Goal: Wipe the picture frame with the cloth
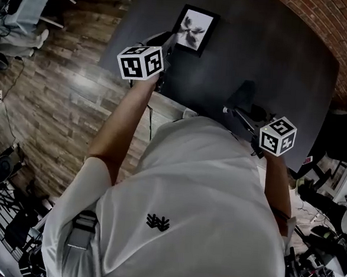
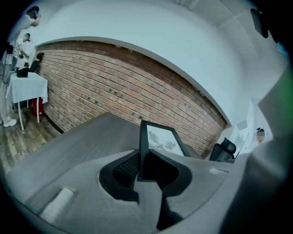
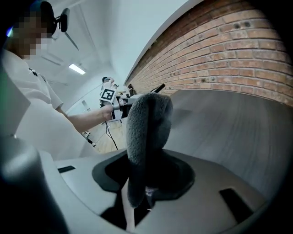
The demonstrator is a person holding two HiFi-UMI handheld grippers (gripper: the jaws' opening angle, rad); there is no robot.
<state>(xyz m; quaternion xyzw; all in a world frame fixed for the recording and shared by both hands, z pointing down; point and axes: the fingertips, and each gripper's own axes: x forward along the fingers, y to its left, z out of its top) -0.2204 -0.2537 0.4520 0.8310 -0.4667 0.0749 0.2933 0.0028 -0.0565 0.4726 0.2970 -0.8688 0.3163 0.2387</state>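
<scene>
A black picture frame (image 1: 195,30) with a grey print is over the dark table's far left part. My left gripper (image 1: 167,44) is shut on the frame's near left edge. In the left gripper view the frame (image 2: 161,139) stands upright, its thin edge pinched between the jaws of the left gripper (image 2: 143,160). My right gripper (image 1: 242,110) is over the table's near edge, well right of the frame and apart from it. It is shut on a grey fluffy cloth (image 3: 147,130) that sticks up from the jaws of the right gripper (image 3: 142,183). The cloth (image 1: 248,94) looks dark from above.
The dark grey table (image 1: 274,59) runs to a red brick wall (image 1: 341,34) at the far right. Wooden floor (image 1: 57,109) lies to the left, with cables and gear at the lower left. A black office chair (image 2: 223,150) stands beyond the table.
</scene>
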